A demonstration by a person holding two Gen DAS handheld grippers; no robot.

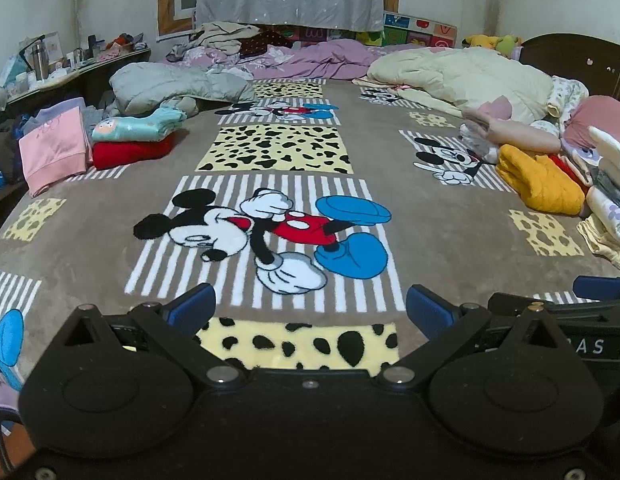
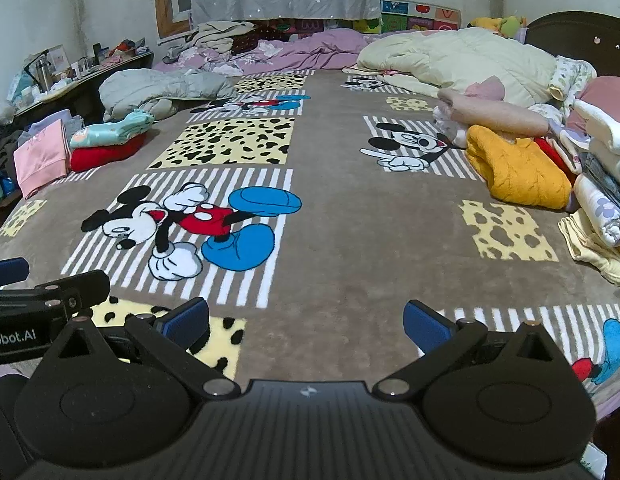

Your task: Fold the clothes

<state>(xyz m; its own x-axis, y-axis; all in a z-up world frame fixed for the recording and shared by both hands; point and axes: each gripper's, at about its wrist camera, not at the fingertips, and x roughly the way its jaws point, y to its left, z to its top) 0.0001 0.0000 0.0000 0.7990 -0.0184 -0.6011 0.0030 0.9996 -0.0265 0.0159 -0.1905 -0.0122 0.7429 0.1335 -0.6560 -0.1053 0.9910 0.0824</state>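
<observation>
The left gripper (image 1: 310, 308) is black, with two blue finger pads (image 1: 192, 304) and round silver screws. The right gripper (image 2: 306, 318) looks the same, but its middle has thin ridges. White letters on the left one's side end in "Robot.AI".

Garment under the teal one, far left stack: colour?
Red; clearest in the left wrist view, beneath the teal garment.
</observation>
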